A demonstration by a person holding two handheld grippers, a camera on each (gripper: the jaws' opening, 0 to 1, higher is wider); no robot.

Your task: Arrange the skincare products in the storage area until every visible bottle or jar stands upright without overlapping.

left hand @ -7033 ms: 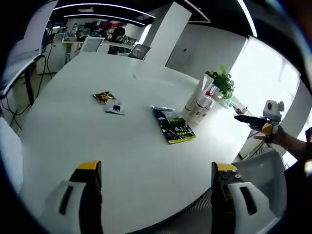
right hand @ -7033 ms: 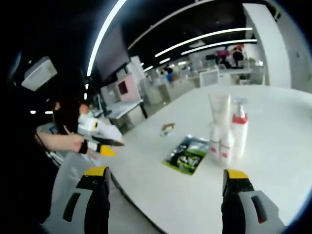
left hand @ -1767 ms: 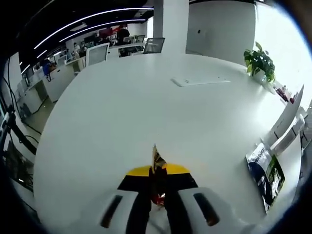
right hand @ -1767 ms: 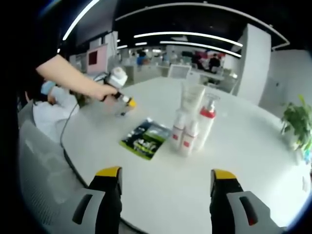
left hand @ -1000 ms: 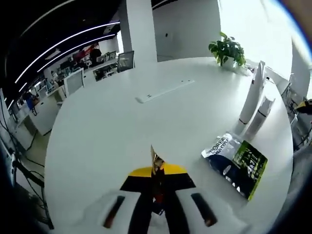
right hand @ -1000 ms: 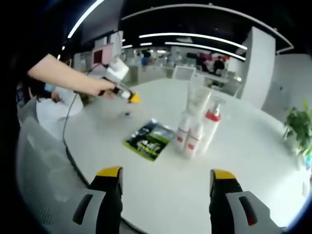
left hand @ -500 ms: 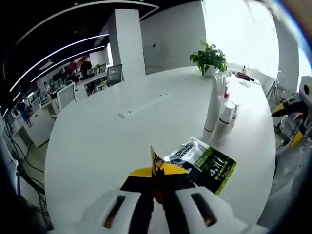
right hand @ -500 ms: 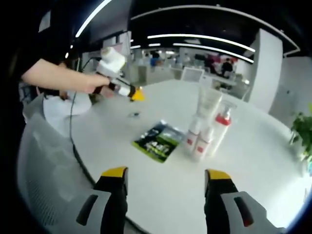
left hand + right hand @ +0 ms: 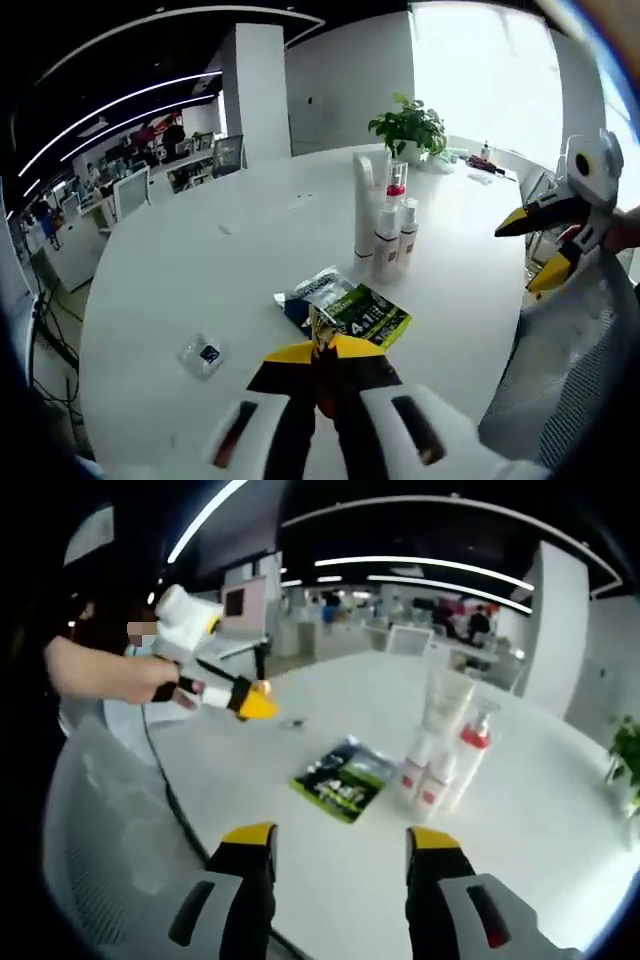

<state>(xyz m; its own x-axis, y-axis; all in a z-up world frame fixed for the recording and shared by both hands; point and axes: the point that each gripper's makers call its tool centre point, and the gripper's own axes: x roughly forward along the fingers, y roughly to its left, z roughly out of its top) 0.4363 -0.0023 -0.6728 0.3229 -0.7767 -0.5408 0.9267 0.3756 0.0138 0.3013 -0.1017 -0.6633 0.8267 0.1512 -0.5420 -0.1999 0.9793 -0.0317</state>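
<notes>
While bottles (image 9: 440,755) stand upright, small sachet (image 9: 205,354) in left gripper view.

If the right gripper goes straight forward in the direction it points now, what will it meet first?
Probably the green sachet pack lying flat on the white table; it sits ahead between the open jaws of the right gripper. The bottles stand farther right. Depth is uncertain.

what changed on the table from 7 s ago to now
The left tongs took hold of the gold sachet, which lay on the table beside the small dark sachet, and now hold it lifted. The right tongs stayed open. The green pouch and upright bottles kept their places.
</notes>
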